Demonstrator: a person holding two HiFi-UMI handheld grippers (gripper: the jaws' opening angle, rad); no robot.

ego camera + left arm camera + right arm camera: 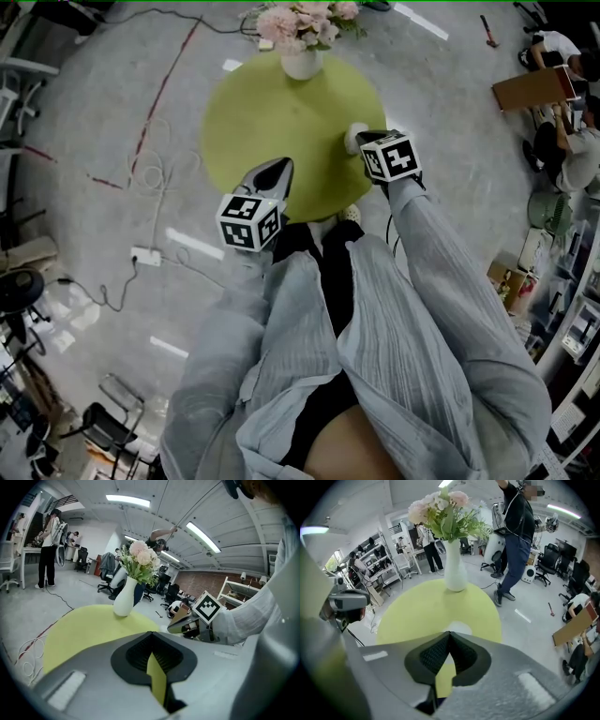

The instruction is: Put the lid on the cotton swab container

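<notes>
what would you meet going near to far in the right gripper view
right gripper → white round item → white vase with flowers → standing person

Both sleeved arms reach forward at frame centre. The left gripper (279, 169) and right gripper (364, 139) sit side by side, jaw tips pressed together.

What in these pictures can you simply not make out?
Head view: the white round thing is half covered by the right gripper; lid or container, cannot tell.
Right gripper view: its near part lies behind the shut jaws.
Head view: the near edge of the table is hidden by the person's sleeves.
Head view: the small pale thing by the sleeves is too small to name.
</notes>
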